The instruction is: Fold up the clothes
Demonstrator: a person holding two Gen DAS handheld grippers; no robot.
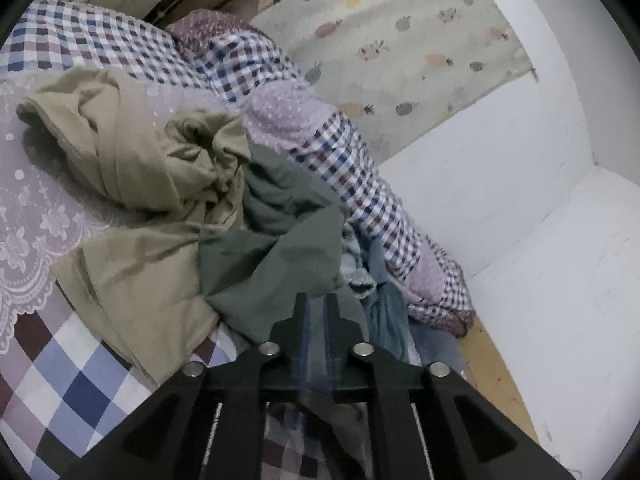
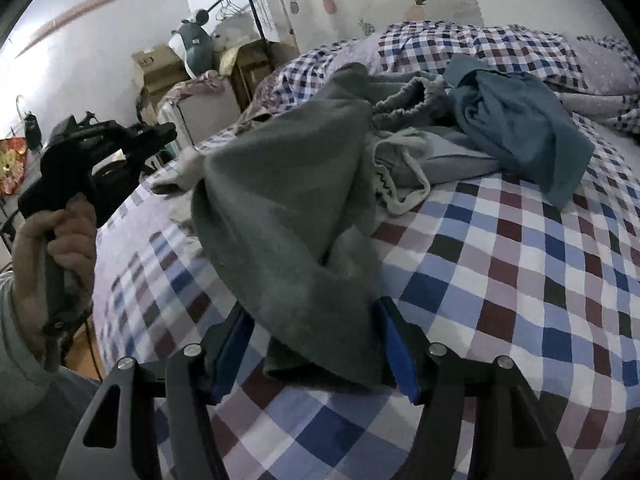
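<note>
A grey-green garment [image 1: 280, 256] lies crumpled on the checked bed sheet [image 1: 80, 392]. In the left wrist view my left gripper [image 1: 317, 302] has its fingers nearly together with a fold of this garment between them. The right wrist view shows the same garment [image 2: 280, 208] drawn up into a ridge. My right gripper [image 2: 314, 314] stands open, its blue pads [image 2: 394, 340] wide apart on either side of the garment's near end. A hand holds the left gripper [image 2: 160, 134] at the bed's left edge, close to the garment's far corner.
A tan garment [image 1: 140, 168], a blue garment [image 2: 516, 120] and light grey drawstring shorts [image 2: 404, 160] lie heaped on the bed. A checked quilt [image 1: 320, 152] is bunched along the white wall [image 1: 520, 200]. Cardboard boxes [image 2: 156, 68] and a clothes rack [image 2: 248, 0] stand beyond the bed.
</note>
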